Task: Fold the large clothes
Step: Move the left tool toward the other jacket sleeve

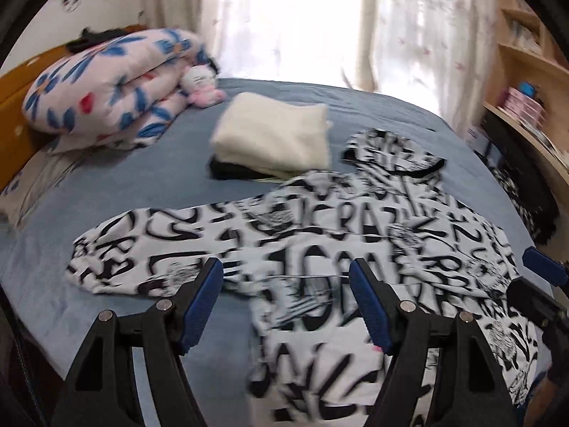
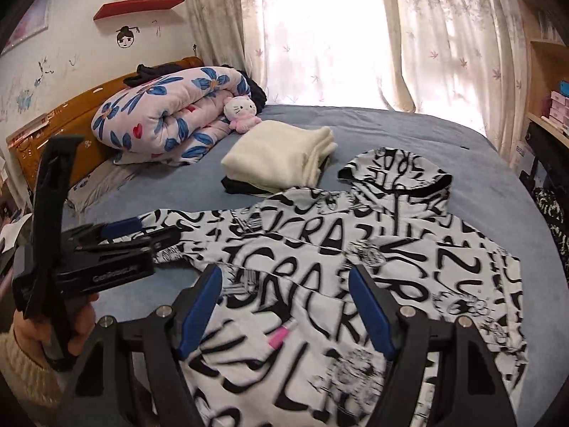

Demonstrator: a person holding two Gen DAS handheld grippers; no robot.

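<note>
The hoodie (image 2: pixel 355 259) is lying flat on the bed (image 2: pixel 480 185) — hood toward the curtains, one sleeve reaching left. Both the left gripper (image 1: pixel 286 300) and right gripper (image 2: pixel 285 304) are hovering over it with jaws spread, gripping nothing — bare sheet is showing beyond its edges.

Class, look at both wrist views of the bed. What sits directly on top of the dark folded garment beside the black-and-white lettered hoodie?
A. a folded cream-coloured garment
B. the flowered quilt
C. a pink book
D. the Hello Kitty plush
A: in the right wrist view the folded cream garment lies on top of the dark folded garment, just beyond the hoodie.
</note>
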